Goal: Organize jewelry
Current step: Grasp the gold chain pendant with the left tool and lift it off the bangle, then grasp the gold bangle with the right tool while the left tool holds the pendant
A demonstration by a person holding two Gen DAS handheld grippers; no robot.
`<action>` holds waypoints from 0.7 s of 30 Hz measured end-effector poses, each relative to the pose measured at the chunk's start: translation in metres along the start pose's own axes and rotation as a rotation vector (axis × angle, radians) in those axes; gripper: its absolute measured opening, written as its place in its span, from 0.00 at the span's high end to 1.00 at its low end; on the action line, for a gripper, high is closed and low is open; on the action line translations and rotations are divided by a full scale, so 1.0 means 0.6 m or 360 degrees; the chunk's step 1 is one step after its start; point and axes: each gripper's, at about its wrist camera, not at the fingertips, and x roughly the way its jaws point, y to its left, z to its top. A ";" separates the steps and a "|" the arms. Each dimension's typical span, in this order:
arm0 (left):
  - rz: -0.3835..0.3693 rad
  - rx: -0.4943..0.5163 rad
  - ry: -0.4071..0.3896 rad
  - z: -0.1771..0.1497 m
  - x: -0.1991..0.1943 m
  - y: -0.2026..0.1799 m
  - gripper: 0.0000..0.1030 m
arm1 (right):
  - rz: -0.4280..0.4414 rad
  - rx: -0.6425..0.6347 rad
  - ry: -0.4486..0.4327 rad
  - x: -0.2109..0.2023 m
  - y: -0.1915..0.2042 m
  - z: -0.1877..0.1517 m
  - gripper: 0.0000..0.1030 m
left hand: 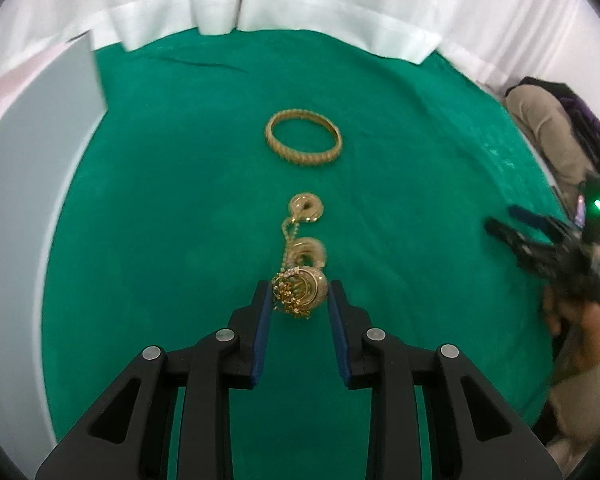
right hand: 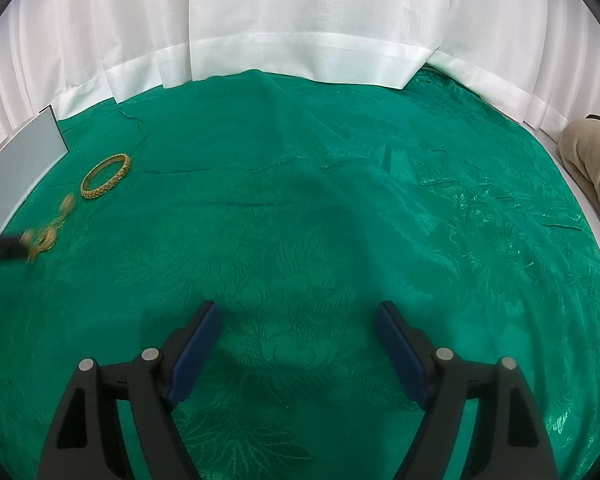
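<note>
A gold bangle (left hand: 304, 143) lies on the green cloth (left hand: 160, 220) ahead of my left gripper (left hand: 300, 292). A gold necklace with round pendants (left hand: 306, 236) runs from below the bangle toward me. Its nearest gold piece (left hand: 300, 292) sits between my left fingertips, whose jaws stand close on either side of it; whether they pinch it I cannot tell. My right gripper (right hand: 298, 314) is open and empty over bare cloth. The bangle (right hand: 106, 176) and necklace (right hand: 46, 236) show at the far left of the right wrist view. The right gripper (left hand: 540, 240) shows at the right edge of the left wrist view.
A grey flat panel (left hand: 32, 160) stands at the left edge of the cloth. White curtains (right hand: 300, 20) hang behind the table. A person's knee in beige trousers (right hand: 592, 156) is at the far right. The cloth has folds across its middle (right hand: 340, 168).
</note>
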 end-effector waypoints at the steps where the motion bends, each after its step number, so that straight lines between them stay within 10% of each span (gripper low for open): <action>1: -0.0014 -0.0011 -0.0014 -0.011 -0.012 -0.002 0.74 | -0.0001 0.0000 0.0000 0.000 0.000 0.000 0.20; 21: 0.0103 -0.0167 -0.0195 -0.089 -0.111 -0.010 0.74 | -0.0003 0.0000 0.0004 0.001 0.000 0.000 0.20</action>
